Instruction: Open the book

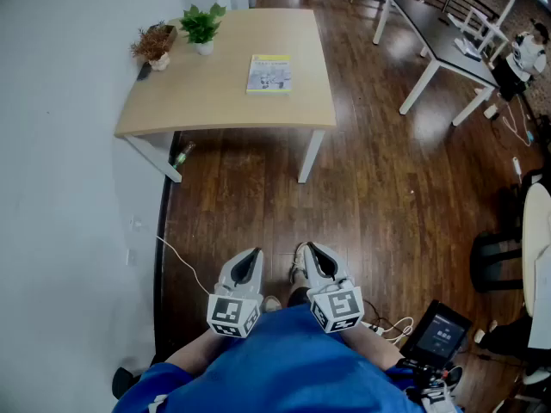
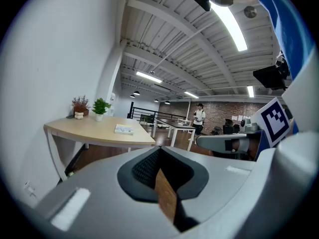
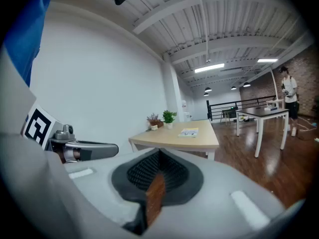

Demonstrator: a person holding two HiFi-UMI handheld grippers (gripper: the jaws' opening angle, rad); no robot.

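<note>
One shut book, inset from table edges

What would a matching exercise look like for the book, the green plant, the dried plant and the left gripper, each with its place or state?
1 book
2 green plant
3 dried plant
4 left gripper

A shut, empty
B lying closed on the table
C closest to the wall
D in a white pot beside the dried plant

Pairs: 1-B, 2-D, 3-C, 4-A
</note>
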